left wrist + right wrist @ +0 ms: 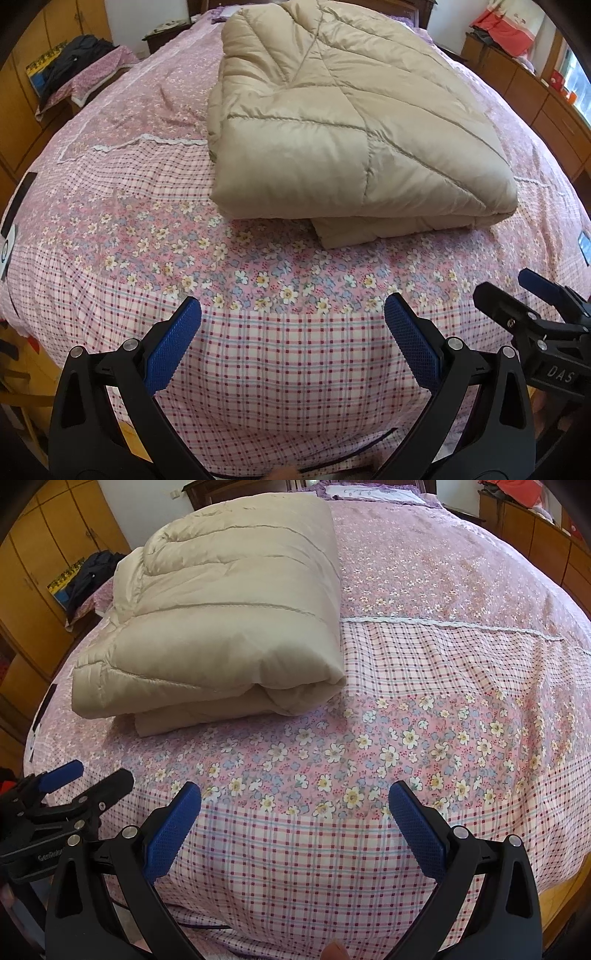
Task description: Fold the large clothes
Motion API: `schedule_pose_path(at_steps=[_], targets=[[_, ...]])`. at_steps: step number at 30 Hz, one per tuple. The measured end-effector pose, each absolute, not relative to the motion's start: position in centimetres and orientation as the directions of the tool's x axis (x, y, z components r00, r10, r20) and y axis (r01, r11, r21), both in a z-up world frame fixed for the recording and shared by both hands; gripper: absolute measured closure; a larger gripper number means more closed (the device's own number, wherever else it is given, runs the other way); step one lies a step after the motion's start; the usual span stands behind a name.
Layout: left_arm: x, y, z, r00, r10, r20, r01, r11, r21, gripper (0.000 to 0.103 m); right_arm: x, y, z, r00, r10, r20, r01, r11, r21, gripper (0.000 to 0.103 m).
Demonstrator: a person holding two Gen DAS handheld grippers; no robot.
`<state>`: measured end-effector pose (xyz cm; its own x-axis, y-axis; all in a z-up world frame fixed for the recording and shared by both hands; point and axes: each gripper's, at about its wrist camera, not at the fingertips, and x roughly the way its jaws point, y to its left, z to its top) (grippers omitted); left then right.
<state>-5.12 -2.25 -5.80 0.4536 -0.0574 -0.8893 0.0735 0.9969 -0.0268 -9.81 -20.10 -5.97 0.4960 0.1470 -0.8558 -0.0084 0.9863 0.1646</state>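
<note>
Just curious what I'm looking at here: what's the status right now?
Left gripper open, right gripper open, both empty above the bed. Beige quilted coat lies folded ahead. Nothing in the way.

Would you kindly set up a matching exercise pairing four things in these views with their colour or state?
Things:
1. Quilted garment
2. Bedspread
3. Left gripper
4. Gripper pads

Colour or state:
A. Blue, textured
B. Pink, with flowers and checks
C. Beige, folded into a thick bundle
D. Open, holding nothing, above the near end of the bed

Pairs: 1-C, 2-B, 3-D, 4-A. The right gripper is likewise open and empty.
</note>
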Motion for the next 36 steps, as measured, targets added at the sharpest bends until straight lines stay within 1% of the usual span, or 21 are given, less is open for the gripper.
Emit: schedule_pose_path(at_steps=[7,10,11,14,18,20,25,27,28,29,30,32,34,36], targets=[[-5.2,-0.5,-4.8,0.47,-0.042,-0.882,0.053,0.998,-0.02,0.004,-10.1,-21.8,-4.8,0.509,0.141,-0.849,-0.013,0.988,0.156,0.006],[-4.4,2.5,-3.7,0.504,0.005,-0.864,-0.012,1.0,-0.002,0.004,-9.9,-25.0,-3.8,0.532,0.123,-0.838,0.033,0.986,0.166,0.006],[-4.1,3.6,-3.2,0.517,0.027,-0.856,-0.04,0.999,0.007,0.004,-9.8,-26.1,-3.6,0.54,0.103,-0.835,0.055,0.986,0.157,0.006],[-1.7,8.3,-2.1,0.558,0.083,-0.825,-0.115,0.993,0.022,0.004,-8.5,-31.1,-2.4,0.577,-0.023,-0.816,0.169,0.981,0.092,0.006],[2.8,13.9,-1.7,0.593,0.185,-0.783,-0.207,0.976,0.074,0.004,-5.4,-37.4,-1.6,0.616,-0.122,-0.778,0.276,0.959,0.068,0.006],[5.6,16.4,-2.0,0.611,0.195,-0.767,-0.214,0.974,0.078,0.004,-3.0,-40.3,-1.8,0.613,-0.17,-0.772,0.311,0.949,0.038,0.006],[11.9,21.6,-4.8,0.588,0.212,-0.78,-0.256,0.964,0.068,0.004,2.3,-45.5,-4.1,0.544,-0.294,-0.786,0.385,0.92,-0.078,0.006],[13.6,22.8,-6.1,0.58,0.192,-0.791,-0.272,0.962,0.034,0.004,3.7,-47.3,-5.5,0.5,-0.378,-0.779,0.436,0.887,-0.151,0.006],[14.5,23.6,-6.9,0.574,0.182,-0.798,-0.285,0.958,0.014,0.004,4.0,-47.9,-6.2,0.483,-0.395,-0.782,0.448,0.878,-0.167,0.005],[15.1,24.2,-7.5,0.567,0.174,-0.805,-0.293,0.956,0.0,0.004,4.3,-48.7,-7.6,0.472,-0.347,-0.81,0.44,0.889,-0.125,0.004],[16.1,25.0,-8.6,0.543,0.164,-0.823,-0.301,0.954,-0.008,0.004,4.2,-49.4,-8.3,0.477,-0.315,-0.82,0.443,0.893,-0.085,0.004],[17.3,25.9,-10.9,0.496,0.15,-0.855,-0.314,0.949,-0.016,0.004,3.5,-49.7,-8.3,0.51,-0.292,-0.809,0.45,0.892,-0.038,0.004],[17.2,25.5,-11.5,0.511,0.166,-0.843,-0.311,0.95,-0.001,0.004,3.0,-49.2,-8.2,0.511,-0.303,-0.804,0.446,0.894,-0.053,0.004],[17.2,24.7,-11.6,0.511,0.201,-0.836,-0.305,0.951,0.043,0.004,2.8,-49.0,-8.1,0.509,-0.306,-0.805,0.446,0.893,-0.058,0.004]])
